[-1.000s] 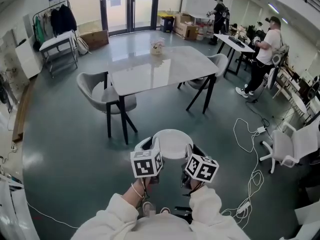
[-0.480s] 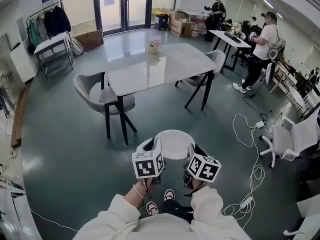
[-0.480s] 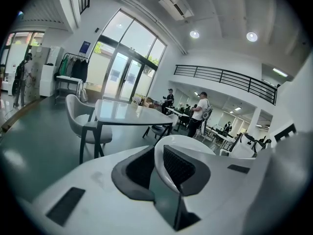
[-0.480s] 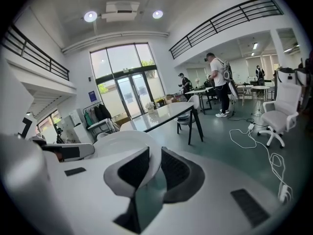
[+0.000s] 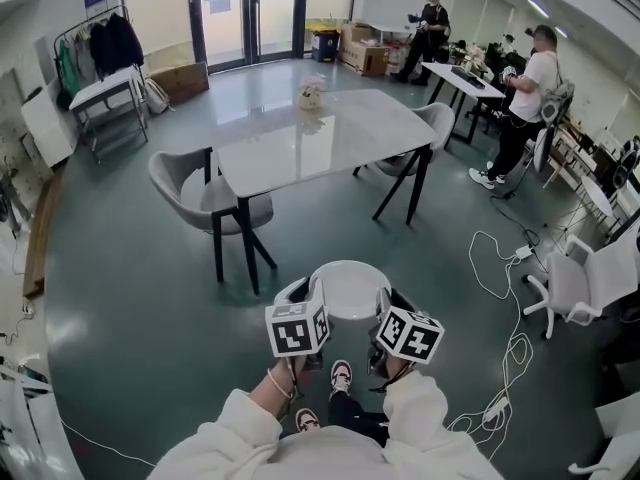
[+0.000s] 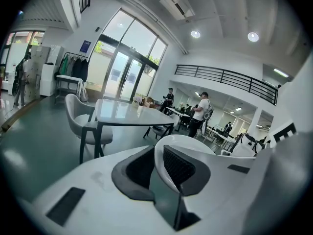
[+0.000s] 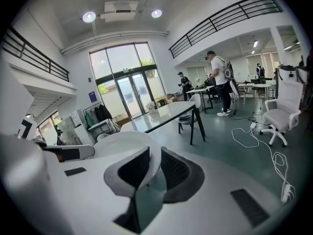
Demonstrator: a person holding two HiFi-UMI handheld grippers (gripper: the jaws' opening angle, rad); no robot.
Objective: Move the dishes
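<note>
1. A grey-green glossy floor (image 5: 130, 298) is spreading across a large hall, with a white cable (image 5: 497, 268) trailing over it at the right.
2. A white-topped table (image 5: 320, 138) on dark legs is standing ahead, carrying a small flower pot (image 5: 311, 92) near its far edge; a grey chair (image 5: 205, 193) is sitting at its left side.
3. Glass doors (image 5: 245, 13) are letting in daylight at the back, a clothes rack (image 5: 100, 48) is standing to their left, and two people (image 5: 525, 98) are standing by desks at the right.
4. The white dish (image 5: 346, 288) is hanging in the air above the floor, well short of the table, between the two grippers.
5. The left gripper (image 6: 159, 168) is clamping the dish's left rim, its ribbed pads (image 6: 178, 168) pressing on either face.
6. The right gripper (image 7: 151, 168) is clamping the opposite rim, which is passing between its pads (image 7: 131, 170).
</note>
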